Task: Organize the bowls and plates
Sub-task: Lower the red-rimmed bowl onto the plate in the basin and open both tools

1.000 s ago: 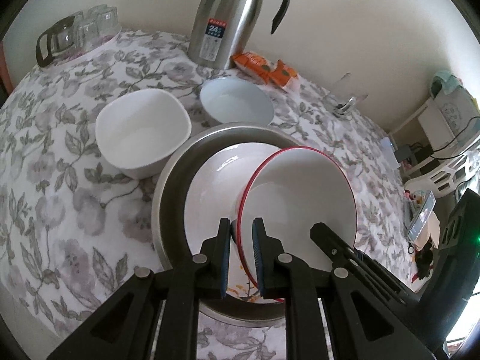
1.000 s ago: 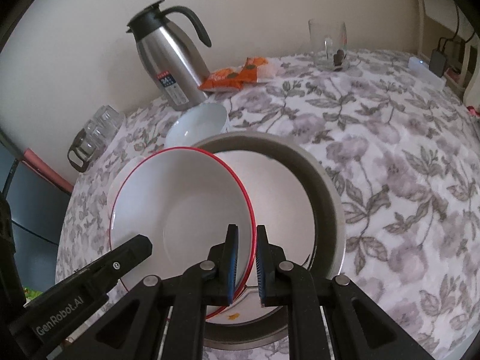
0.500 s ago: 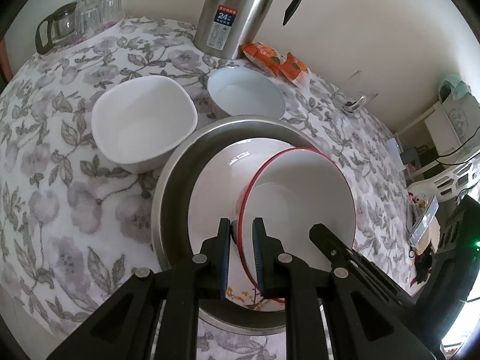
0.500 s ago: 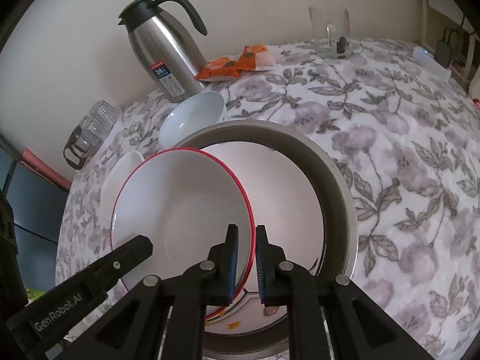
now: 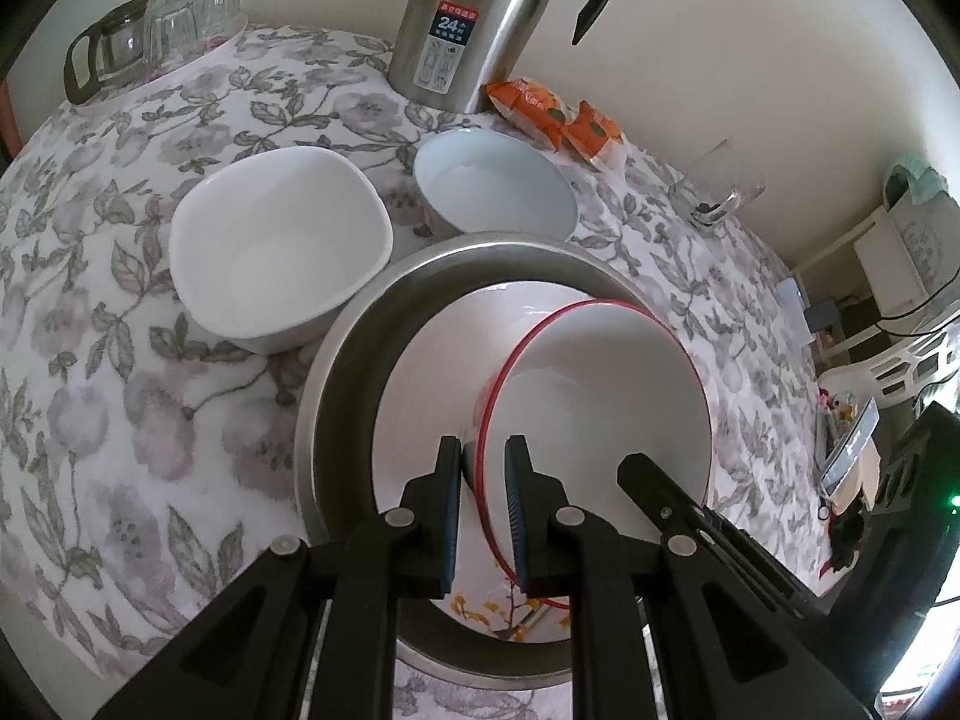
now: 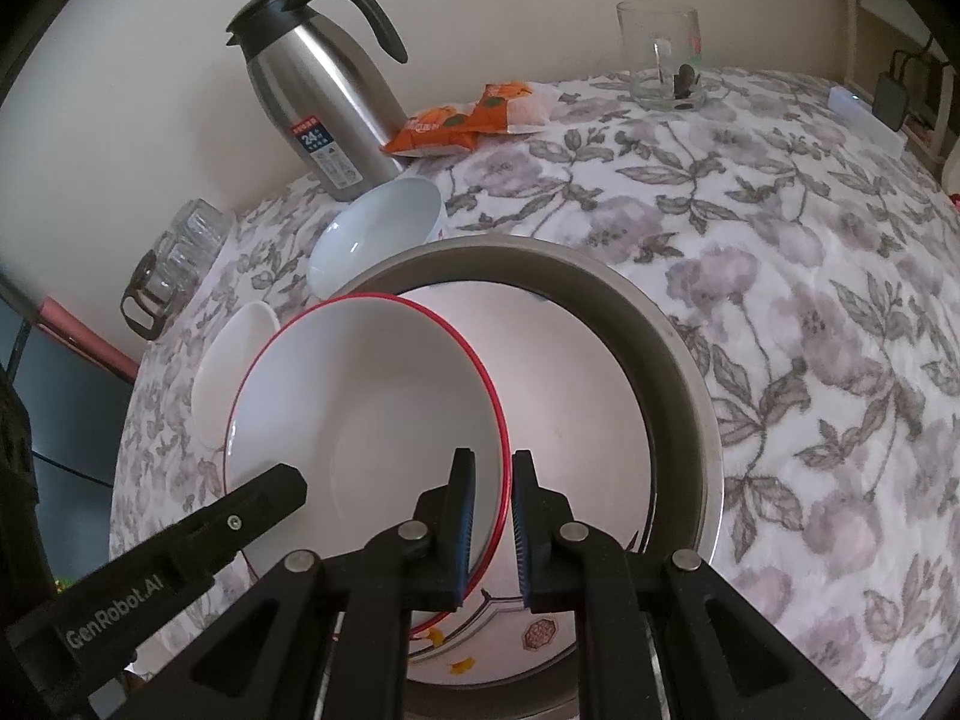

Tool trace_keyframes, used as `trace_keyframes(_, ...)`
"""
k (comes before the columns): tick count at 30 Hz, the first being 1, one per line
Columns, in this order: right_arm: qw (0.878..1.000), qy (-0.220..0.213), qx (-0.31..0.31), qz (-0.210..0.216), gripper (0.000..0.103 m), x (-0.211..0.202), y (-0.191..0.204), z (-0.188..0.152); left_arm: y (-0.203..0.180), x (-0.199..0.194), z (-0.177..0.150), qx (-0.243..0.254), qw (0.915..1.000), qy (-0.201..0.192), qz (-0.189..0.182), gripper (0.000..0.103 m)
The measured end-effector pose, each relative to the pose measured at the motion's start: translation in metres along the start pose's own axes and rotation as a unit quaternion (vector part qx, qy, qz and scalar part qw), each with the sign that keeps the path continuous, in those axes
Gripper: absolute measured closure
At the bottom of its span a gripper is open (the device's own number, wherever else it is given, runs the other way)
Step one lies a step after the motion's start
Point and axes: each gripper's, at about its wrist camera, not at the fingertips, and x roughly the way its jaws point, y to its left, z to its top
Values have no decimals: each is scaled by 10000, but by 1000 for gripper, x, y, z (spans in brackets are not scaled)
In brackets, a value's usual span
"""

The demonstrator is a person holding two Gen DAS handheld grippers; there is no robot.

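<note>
A white bowl with a red rim (image 5: 600, 396) (image 6: 372, 408) hangs tilted over a white plate (image 5: 432, 372) (image 6: 570, 372). The plate lies in a round steel basin (image 5: 336, 372) (image 6: 678, 348). My left gripper (image 5: 483, 444) is shut on the bowl's near-left rim. On the opposite side, my right gripper (image 6: 492, 456) is shut on the rim. Each wrist view shows the other gripper's black finger against the bowl. A white squarish bowl (image 5: 276, 246) (image 6: 234, 360) and a pale blue bowl (image 5: 492, 180) (image 6: 378, 228) stand on the floral tablecloth beyond the basin.
A steel thermos jug (image 5: 468, 18) (image 6: 318, 96) stands at the back by the wall, with orange snack packets (image 5: 552, 114) (image 6: 468, 117) beside it. A glass mug (image 5: 717, 186) (image 6: 660, 60) sits at the far right. A tray of glasses (image 5: 156, 30) (image 6: 174, 258) sits at the far left.
Both grippers keep their hold on the red-rimmed bowl. The basin and the table behind it look a little nearer; the bowl sits the same way between the fingers.
</note>
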Motion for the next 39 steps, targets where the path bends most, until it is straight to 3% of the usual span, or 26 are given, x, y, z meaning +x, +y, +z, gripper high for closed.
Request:
trace_keyframes(27, 9995, -10, 178, 260, 84, 0, -10, 3, 7, 10, 5, -222, 9994, 66, -254, 89)
trace_keyframes(39, 9996, -82, 98, 260, 84, -9, -14, 4, 13, -2, 7, -323, 9993, -65, -197, 89)
